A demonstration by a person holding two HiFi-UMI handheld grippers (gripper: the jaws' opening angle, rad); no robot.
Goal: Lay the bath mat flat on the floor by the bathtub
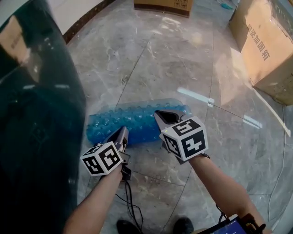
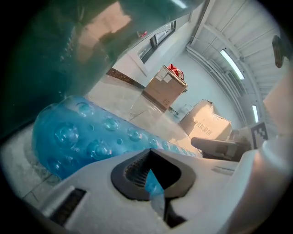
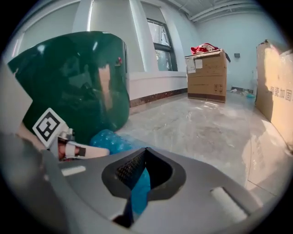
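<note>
Left gripper [image 1: 122,133] and right gripper [image 1: 165,117] are both clamping shut on the near edge of the blue bath mat [image 1: 137,119], which is lying curled on the marble floor [image 1: 183,68], just beside the dark green bathtub [image 1: 36,137].

- The bath mat [image 1: 137,119] lies on the floor [image 1: 183,59], just right of the bathtub [image 1: 36,137].
- The left gripper [image 1: 122,135] sits at the mat's near edge, toward its left end.
- The right gripper [image 1: 161,115] sits nearer the mat's right end.
- Each gripper's jaws have mat edge between them.
- The far box [image 1: 162,5] stands well behind the mat.
- The right box [image 1: 265,45] stands behind and right of it.
</note>
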